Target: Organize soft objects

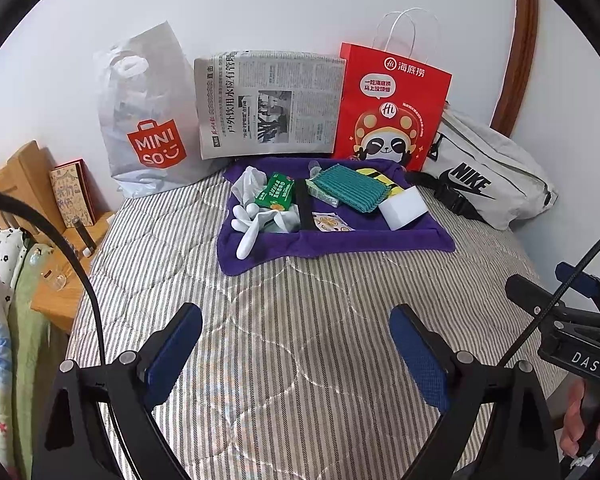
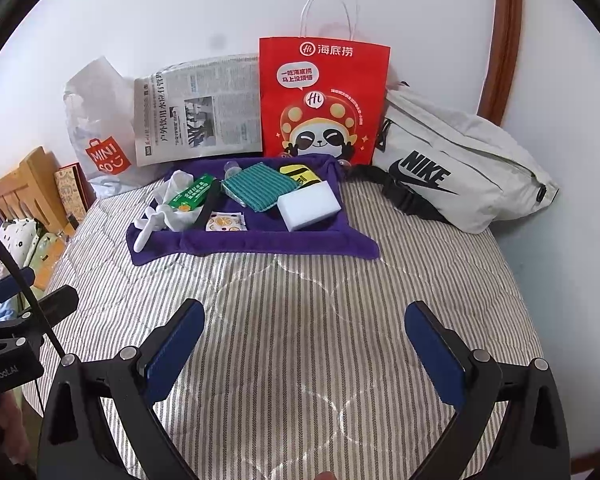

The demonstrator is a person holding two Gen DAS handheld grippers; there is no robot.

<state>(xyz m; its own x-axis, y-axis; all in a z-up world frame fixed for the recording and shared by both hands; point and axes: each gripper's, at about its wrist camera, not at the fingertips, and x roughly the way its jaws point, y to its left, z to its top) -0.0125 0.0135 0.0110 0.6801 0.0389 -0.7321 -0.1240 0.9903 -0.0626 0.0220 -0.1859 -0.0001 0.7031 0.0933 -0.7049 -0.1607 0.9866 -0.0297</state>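
Hovering spread and empty over the striped bed [image 1: 300,340], left hand-held gripper [image 1: 296,356] and right hand-held gripper [image 2: 304,356] well short of the purple cloth [image 1: 332,240] heaped with white gloves [image 1: 256,216], teal scrubber [image 1: 350,190], white sponge [image 1: 404,206] — risking snagging cloth, scattering everything.

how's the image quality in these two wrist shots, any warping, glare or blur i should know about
Left wrist view: strong fisheye, the wooden door frame bows and black vignette fills the corners; even soft light, and the newspaper headlines are readable but the small print is not. Right wrist view: same warping; the red paper bag is sharp, and faint sheen shows on the striped quilt between the open hand-held gripper's fingers.
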